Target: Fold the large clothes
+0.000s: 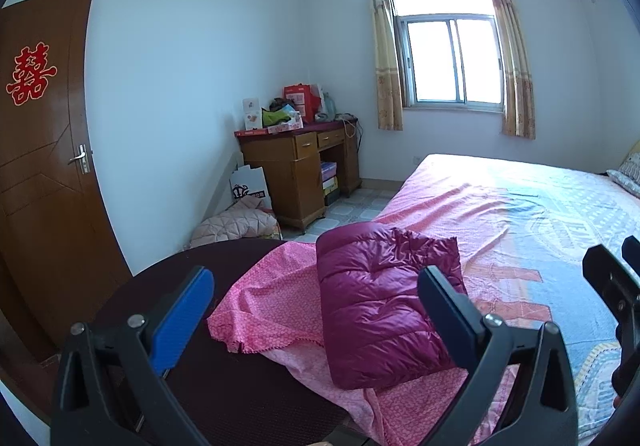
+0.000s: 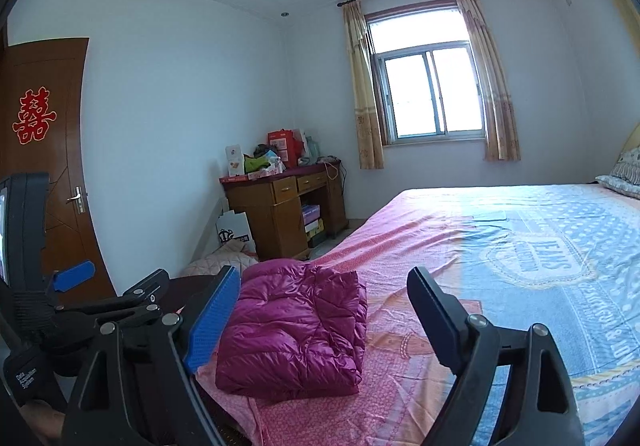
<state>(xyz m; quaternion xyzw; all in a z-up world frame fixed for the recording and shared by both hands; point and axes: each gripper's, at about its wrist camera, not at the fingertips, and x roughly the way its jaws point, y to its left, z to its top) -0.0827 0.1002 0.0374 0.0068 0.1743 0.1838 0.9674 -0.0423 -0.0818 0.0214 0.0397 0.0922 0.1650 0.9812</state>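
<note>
Two open grippers, left [image 1: 316, 286] and right [image 2: 320, 294], above one folded jacket [image 1: 380, 306].

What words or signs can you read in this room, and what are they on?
"囍": red paper sign on the brown door.
"JEANS": upside down on the bedsheet; the smaller words around it are too blurred.
"Data Acquisition System": strap on the left gripper.
White paper bag by the desk: black logo, not readable.
Red boxes on the desk: print too small.
</note>
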